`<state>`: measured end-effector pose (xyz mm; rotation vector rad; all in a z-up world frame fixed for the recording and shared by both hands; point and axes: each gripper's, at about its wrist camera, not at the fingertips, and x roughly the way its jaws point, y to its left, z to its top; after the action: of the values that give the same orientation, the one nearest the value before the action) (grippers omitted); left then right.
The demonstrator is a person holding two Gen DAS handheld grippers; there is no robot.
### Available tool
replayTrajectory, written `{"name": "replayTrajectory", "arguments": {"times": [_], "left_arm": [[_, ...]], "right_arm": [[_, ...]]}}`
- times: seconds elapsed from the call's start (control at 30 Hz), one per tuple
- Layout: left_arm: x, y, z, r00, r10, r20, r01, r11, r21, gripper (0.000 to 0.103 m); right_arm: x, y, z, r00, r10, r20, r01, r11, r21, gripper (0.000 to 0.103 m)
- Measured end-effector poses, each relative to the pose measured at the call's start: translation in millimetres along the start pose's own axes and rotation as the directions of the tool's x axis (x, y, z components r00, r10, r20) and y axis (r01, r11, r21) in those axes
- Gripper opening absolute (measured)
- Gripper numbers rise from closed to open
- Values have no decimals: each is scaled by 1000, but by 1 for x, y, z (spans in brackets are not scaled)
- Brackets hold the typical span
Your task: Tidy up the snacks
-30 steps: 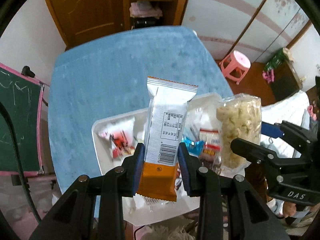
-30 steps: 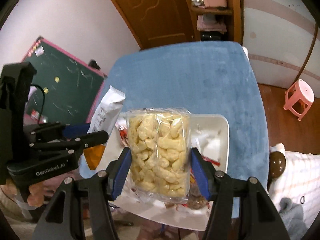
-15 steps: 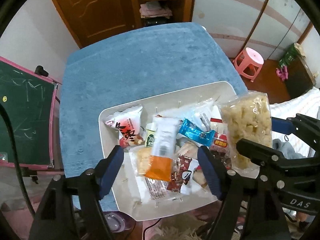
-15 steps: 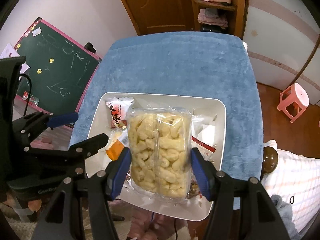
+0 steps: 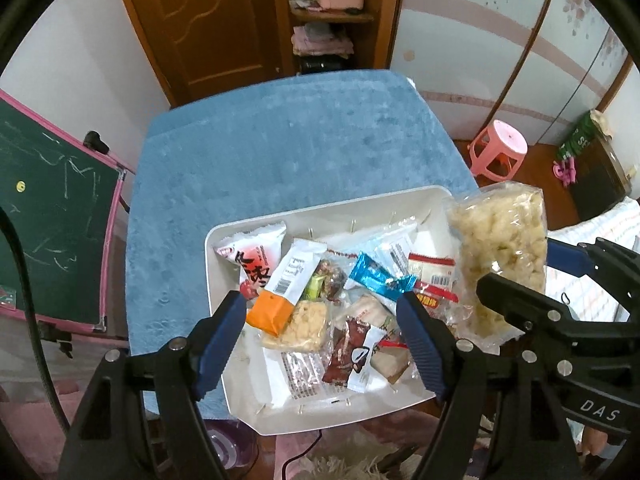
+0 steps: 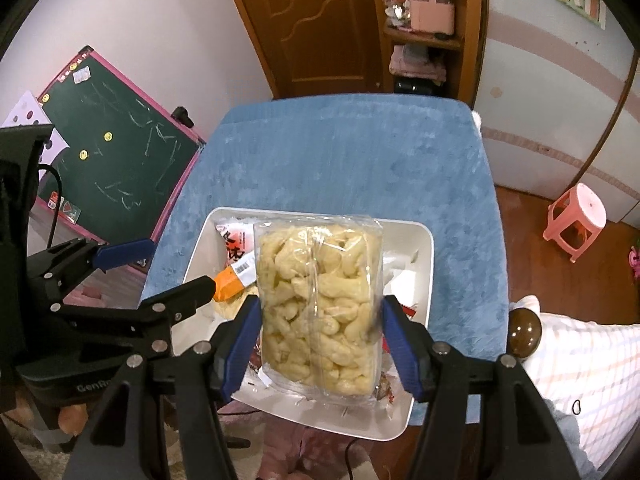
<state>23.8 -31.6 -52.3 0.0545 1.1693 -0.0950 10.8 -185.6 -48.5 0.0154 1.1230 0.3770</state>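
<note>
Your left gripper (image 5: 320,332) hangs wide open, empty, over the white tray (image 5: 224,236) of snacks on the blue table (image 5: 280,148) — your right gripper (image 6: 318,344) clamps the clear bag of corn puffs (image 6: 320,300) above it.

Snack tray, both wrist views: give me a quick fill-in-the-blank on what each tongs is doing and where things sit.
1. The right tongs are shut on a clear bag of ____ puffed snacks.
2. The left tongs are ____ and hold nothing.
3. The orange-and-white snack bar lies in the ____ tray.
4. The tray rests on a ____ tablecloth.

Missing words: yellow; open; white; blue
</note>
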Motion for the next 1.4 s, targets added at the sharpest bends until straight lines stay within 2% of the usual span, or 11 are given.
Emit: {"name": "replayTrajectory", "arguments": {"times": [0.3, 0.63, 0.87, 1.0, 1.17, 1.4], "left_arm": [[-25, 1, -3, 998, -1, 69, 4, 999, -49, 81], [-50, 5, -7, 989, 30, 148, -16, 995, -94, 82], [-67, 10, -11, 976, 56, 213, -26, 990, -141, 93], [-73, 10, -13, 967, 72, 243, -32, 986, -165, 94], [-77, 10, -18, 961, 106, 256, -59, 981, -187, 94], [-76, 17, -21, 960, 142, 242, -87, 971, -225, 94]], "right_arm": [[-34, 11, 3, 993, -9, 117, 12, 1000, -19, 61], [-55, 21, -1, 983, -8, 184, 15, 999, -39, 61], [-65, 22, -5, 975, -12, 224, 16, 1000, -17, 61], [-72, 21, -7, 967, -26, 254, 26, 1000, 4, 61], [-77, 16, -9, 959, -52, 278, 43, 998, 38, 61], [-74, 16, -6, 959, -74, 274, 57, 996, 70, 61]]}}
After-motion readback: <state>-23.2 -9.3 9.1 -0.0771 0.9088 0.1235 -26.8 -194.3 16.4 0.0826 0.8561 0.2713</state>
